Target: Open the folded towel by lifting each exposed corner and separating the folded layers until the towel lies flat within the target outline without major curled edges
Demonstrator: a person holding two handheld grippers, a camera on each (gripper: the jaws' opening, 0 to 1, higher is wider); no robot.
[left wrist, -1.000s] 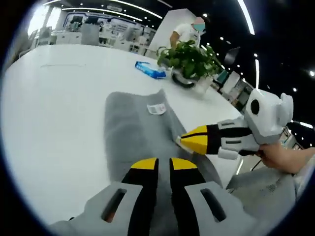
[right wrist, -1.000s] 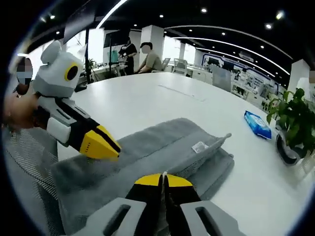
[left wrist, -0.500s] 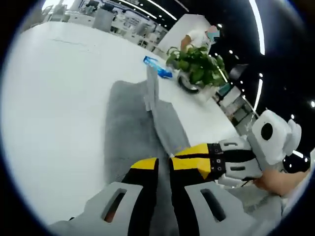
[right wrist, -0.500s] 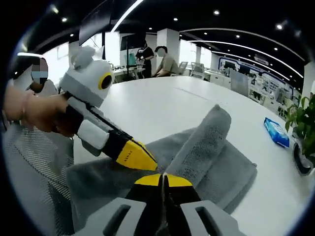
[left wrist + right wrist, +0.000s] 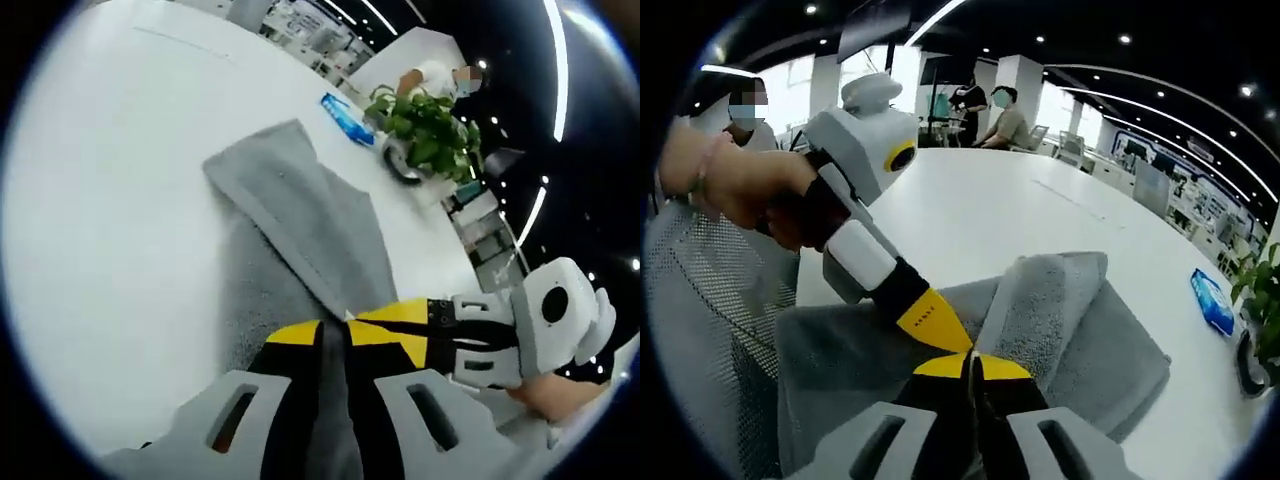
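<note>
Both tongs are pinched on one near edge of the grey towel: the left gripper [image 5: 335, 335] and right gripper [image 5: 973, 365] meet tip to tip. Within the last second that upper layer has come up off the white table [image 5: 110, 200] into a raised fold of towel [image 5: 1040, 310], where before it lay flat. Unfolding has begun; the lower layer still lies on the table. Beyond sit a blue packet [image 5: 348, 118] and a potted plant [image 5: 425, 135].
</note>
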